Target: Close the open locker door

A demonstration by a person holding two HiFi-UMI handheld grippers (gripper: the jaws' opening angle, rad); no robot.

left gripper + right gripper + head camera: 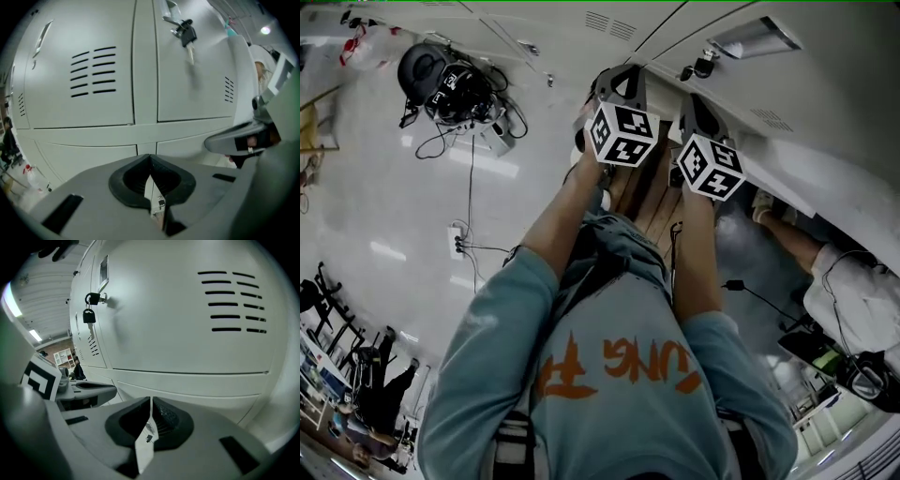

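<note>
White locker doors fill both gripper views. In the left gripper view a door with vent slots stands beside a door with a key hanging from its lock. In the right gripper view a vented door is close in front, and the key hangs further left. Every door in sight looks flush with its frame. My left gripper and right gripper are both shut on nothing, held side by side just short of the lockers. In the head view they show as the left gripper and right gripper.
A black helmet with cables and a power strip lie on the floor at the left. Another person in white crouches at the right by the lockers. A bottle stands low at the left.
</note>
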